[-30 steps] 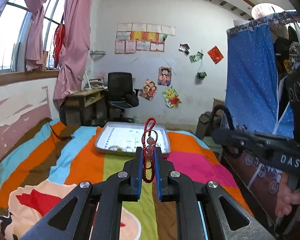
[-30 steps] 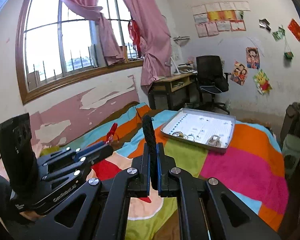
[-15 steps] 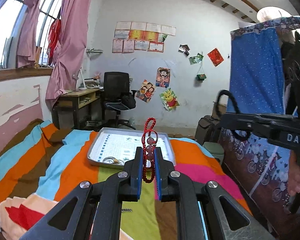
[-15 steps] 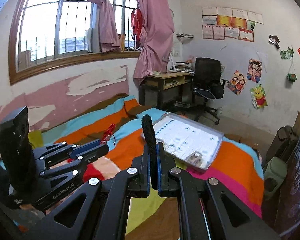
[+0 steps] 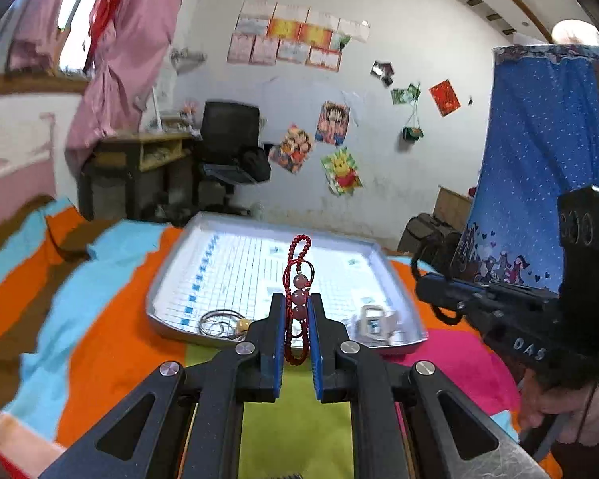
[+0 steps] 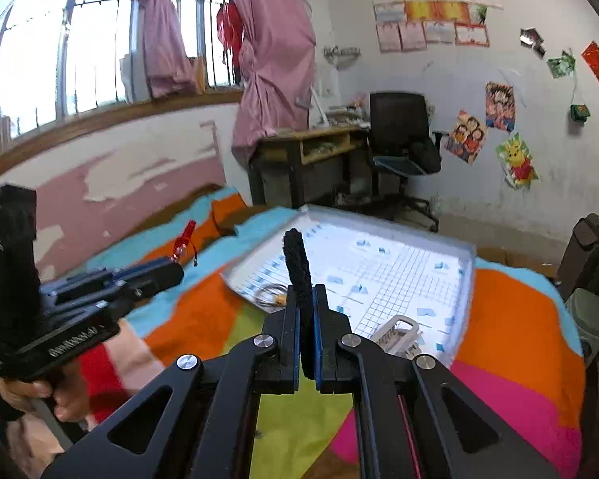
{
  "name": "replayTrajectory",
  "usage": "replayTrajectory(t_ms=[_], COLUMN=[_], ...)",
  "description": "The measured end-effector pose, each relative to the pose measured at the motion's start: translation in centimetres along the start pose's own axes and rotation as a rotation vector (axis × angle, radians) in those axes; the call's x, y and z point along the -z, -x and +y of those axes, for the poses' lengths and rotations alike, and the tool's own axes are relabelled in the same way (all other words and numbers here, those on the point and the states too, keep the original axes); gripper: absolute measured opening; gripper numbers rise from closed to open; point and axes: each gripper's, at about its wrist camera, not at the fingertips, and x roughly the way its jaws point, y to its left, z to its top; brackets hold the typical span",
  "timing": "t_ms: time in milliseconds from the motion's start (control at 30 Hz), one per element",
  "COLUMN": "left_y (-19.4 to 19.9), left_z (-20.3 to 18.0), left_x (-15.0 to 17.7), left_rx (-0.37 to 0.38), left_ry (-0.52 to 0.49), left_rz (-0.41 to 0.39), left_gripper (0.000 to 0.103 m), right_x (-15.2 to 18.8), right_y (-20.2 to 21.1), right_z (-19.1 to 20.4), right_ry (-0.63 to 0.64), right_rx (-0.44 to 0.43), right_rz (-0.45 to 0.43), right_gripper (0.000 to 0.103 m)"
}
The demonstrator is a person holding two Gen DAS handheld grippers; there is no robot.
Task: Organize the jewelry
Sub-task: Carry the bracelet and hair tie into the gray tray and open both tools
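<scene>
My left gripper (image 5: 296,299) is shut on a red cord bracelet (image 5: 298,275) with pink beads, which stands up between its pads just before the near edge of the grey tray (image 5: 397,279). My right gripper (image 6: 306,293) is shut on a black braided band (image 6: 296,261), held over the tray's (image 6: 468,279) near left part. In the left wrist view the right gripper (image 5: 425,281) enters from the right with the black band (image 5: 433,247) looped at its tip. In the right wrist view the left gripper (image 6: 175,269) shows at the left with the red bracelet (image 6: 184,237).
The tray lies on a striped bedspread (image 5: 112,339), lined with gridded paper. Thin silver bangles with a yellow bead (image 5: 219,321) and a white clip-like piece (image 5: 373,321) sit along its near edge. A desk and black chair (image 6: 397,127) stand behind; blue fabric (image 5: 539,183) hangs at the right.
Both grippers have moved forward and down toward the tray, which now fills more of each view. Each still grips its piece as before.
</scene>
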Motion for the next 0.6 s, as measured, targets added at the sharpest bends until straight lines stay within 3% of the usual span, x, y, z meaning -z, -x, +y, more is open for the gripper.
replayTrajectory(t_ms=[267, 600], left_y=[-9.5, -13.8], left_z=[6.0, 6.4], left_x=[0.6, 0.3], left_rx=[-0.001, 0.056], left_ry=[0.12, 0.052], left_rz=[0.117, 0.247], left_gripper=[0.011, 0.011], right_x=[1.5, 3.3], right_y=[-12.6, -17.4], right_z=[-2.4, -3.8], right_ry=[0.039, -0.035], right_rx=[-0.022, -0.016], right_rz=[0.112, 0.235], right_gripper=[0.005, 0.005])
